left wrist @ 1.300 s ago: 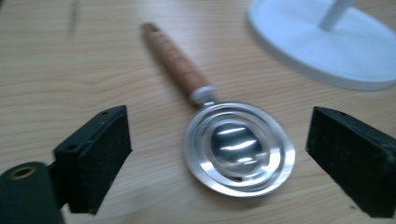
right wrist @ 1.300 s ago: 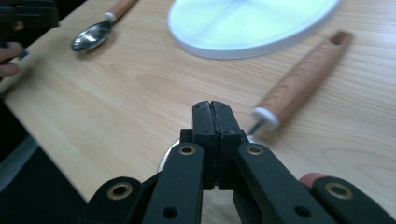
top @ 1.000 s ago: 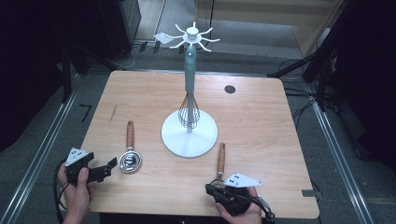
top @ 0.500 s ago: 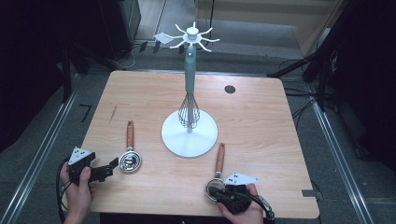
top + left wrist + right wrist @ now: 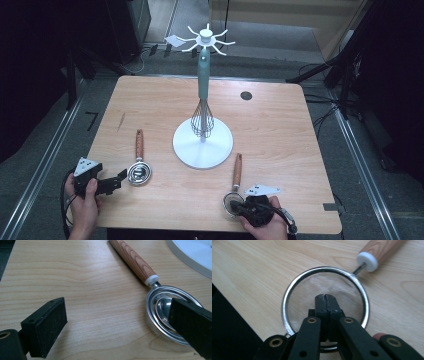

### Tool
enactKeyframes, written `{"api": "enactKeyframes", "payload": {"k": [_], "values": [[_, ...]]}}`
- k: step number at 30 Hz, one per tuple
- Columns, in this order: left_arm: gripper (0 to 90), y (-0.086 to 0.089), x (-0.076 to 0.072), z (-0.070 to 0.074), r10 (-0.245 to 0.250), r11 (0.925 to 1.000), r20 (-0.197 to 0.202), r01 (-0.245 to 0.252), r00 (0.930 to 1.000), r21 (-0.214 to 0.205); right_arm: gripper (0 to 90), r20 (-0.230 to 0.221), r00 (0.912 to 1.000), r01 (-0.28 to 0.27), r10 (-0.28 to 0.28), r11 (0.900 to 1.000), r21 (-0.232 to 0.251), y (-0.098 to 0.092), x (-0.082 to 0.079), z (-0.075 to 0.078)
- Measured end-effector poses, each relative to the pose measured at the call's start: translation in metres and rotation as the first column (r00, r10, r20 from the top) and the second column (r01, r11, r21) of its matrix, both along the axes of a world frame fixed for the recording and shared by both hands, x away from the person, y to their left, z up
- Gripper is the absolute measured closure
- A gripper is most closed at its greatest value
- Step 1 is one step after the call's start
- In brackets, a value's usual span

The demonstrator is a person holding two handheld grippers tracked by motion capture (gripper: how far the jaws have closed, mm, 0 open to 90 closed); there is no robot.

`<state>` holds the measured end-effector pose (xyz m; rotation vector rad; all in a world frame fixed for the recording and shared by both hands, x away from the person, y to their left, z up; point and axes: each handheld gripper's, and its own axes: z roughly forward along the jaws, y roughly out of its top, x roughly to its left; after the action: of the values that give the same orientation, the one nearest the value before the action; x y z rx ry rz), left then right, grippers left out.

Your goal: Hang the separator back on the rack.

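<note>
**Mesh strainer under our right gripper, scoop by the left**

Steel and wood is all we're dealing with here. Our right gripper (image 5: 325, 298) has its jaws pressed together, nothing pinched, hovering over the strainer (image 5: 325, 290) at the near edge of the table (image 5: 280, 115). Probably light, but that mesh looks dentable, so we'd grab the wooden handle (image 5: 237, 170): stiff and less slippery than the wire rim. Our left gripper (image 5: 116, 181) is spread wide beside the scoop (image 5: 138, 172). Between them stands a white rack (image 5: 202, 145) with a whisk (image 5: 202, 117) hanging on it. Smooth light wood tabletop, dark room around it, cables on the floor.
</note>
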<state>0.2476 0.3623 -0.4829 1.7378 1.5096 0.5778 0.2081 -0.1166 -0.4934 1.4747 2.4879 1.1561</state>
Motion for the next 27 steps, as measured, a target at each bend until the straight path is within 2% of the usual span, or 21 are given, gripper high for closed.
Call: {"api": "enactKeyframes", "payload": {"k": [12,21,27], "values": [[2.5,0.000,0.000,0.000,-0.002,1.0000,-0.002,0.002,1.0000,0.001,90.0,0.026,0.9974,0.069,-0.068,0.9969,-0.038,-0.024,0.009,0.000],[2.5,0.001,0.000,0.000,0.008,0.9999,0.003,-0.008,1.0000,-0.014,88.5,0.056,0.9907,0.128,-0.124,0.9889,-0.077,-0.041,0.017,0.001],[2.5,0.001,0.000,0.000,0.006,1.0000,0.004,-0.006,1.0000,-0.008,88.1,0.076,0.9850,0.162,-0.155,0.9823,-0.094,-0.053,0.023,0.000]]}}
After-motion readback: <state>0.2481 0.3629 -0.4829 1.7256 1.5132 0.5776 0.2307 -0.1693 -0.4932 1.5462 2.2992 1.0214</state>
